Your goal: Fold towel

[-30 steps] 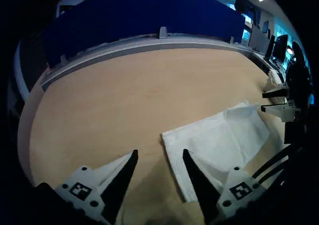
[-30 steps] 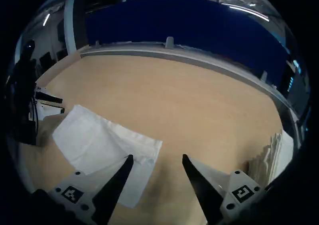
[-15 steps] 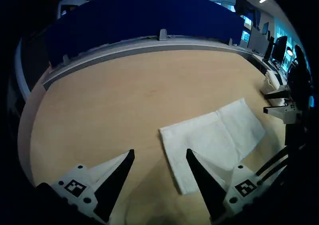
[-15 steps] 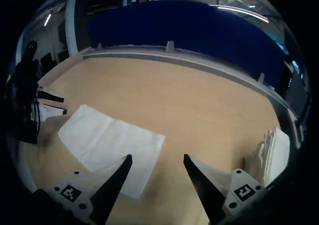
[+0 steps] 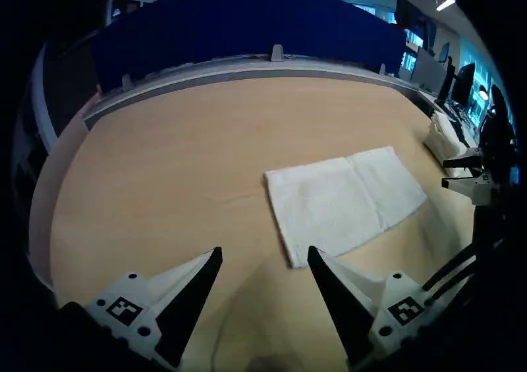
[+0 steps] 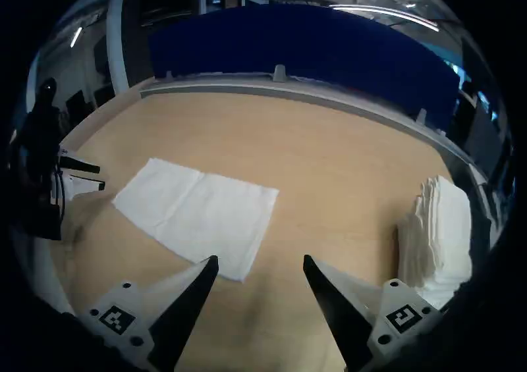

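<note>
Two hand-held grippers are in use, and both stand wide open. Your left gripper (image 5: pixel 263 250) holds its two white, black-edged fingers well spread, with bare table between the tips, and grips nothing. Your right gripper (image 6: pixel 259 259) shows the same wide spread and is also empty.

Locate the white rectangular cloth towel (image 5: pixel 342 201) ahead of both tools. It lies flat on the light wooden tabletop (image 5: pixel 165 155), and no finger presses on it. In the left gripper view it sits ahead and to the right of the fingers, with its near corner close to the right-hand fingertip in the picture. In the right gripper view it sits ahead and to the left, with its near corner just beyond the left-hand fingertip. One straight crease runs across the towel's short direction and divides it into two panels.

Note the stack of folded white towels (image 6: pixel 441 230) near the right edge of the table in the right gripper view, well apart from the flat towel.

Beyond the towel, a grey rail (image 5: pixel 263 76) and a dark blue partition panel (image 5: pixel 250 23) bound the far edge of the table.
</note>
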Motion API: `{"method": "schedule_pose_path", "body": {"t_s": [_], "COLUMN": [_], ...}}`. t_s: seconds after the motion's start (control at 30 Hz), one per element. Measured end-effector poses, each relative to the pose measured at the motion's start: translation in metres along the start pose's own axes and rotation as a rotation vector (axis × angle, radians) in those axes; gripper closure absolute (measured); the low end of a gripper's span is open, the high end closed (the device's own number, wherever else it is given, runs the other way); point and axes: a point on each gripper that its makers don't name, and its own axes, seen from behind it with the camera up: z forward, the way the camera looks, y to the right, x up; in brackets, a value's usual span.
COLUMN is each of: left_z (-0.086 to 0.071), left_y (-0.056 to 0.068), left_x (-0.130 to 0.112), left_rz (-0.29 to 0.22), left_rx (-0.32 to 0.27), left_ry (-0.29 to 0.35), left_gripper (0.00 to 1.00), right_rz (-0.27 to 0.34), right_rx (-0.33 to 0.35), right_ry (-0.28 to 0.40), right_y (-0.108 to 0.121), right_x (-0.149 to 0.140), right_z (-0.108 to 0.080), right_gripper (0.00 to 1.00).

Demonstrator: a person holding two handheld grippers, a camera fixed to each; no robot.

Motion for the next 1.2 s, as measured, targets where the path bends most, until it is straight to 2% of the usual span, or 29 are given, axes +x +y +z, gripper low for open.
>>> {"method": "schedule_pose_path", "body": {"t_s": [0.17,0.33,0.4,0.73,0.8,0.87,0.93,1.07,1.13,1.2], "left_z": [-0.011,-0.03,-0.039,-0.08,-0.086,-0.091,-0.095,-0.1,-0.101,-0.102], "left_y": [-0.001,-0.002,-0.004,-0.019,-0.023,-0.026,-0.029,-0.033,-0.034,-0.034], "left_x": [-0.01,-0.02,-0.025,-0.062,-0.071,-0.078,-0.083,-0.089,-0.089,-0.089], "left_rz": [-0.015,-0.023,-0.028,-0.116,-0.136,-0.15,-0.16,-0.172,-0.176,-0.177], "left_rx": [0.012,0.028,0.039,0.104,0.116,0.125,0.133,0.142,0.144,0.143], "left_ry": [-0.003,0.001,0.003,-0.004,-0.009,-0.014,-0.017,-0.018,-0.017,-0.016], "left_gripper": [0.04,0.04,0.04,0.04,0.04,0.04,0.04,0.04,0.04,0.03], "right_rz": [-0.027,-0.072,-0.091,-0.148,-0.15,-0.15,-0.151,-0.152,-0.154,-0.159], "right_rx": [0.029,0.065,0.084,0.148,0.157,0.164,0.169,0.175,0.176,0.174], "right_ry": [-0.011,-0.037,-0.05,-0.11,-0.121,-0.126,-0.132,-0.137,-0.136,-0.134], "right_y": [-0.006,-0.014,-0.018,-0.027,-0.028,-0.029,-0.03,-0.031,-0.031,-0.031], "right_x": [-0.007,-0.018,-0.024,-0.045,-0.049,-0.05,-0.052,-0.052,-0.051,-0.049], "right_z": [0.001,0.01,0.014,0.034,0.036,0.038,0.04,0.042,0.042,0.042], "right_gripper": [0.0,0.0,0.03,0.36,0.48,0.62,0.72,0.78,0.92,0.93]}}
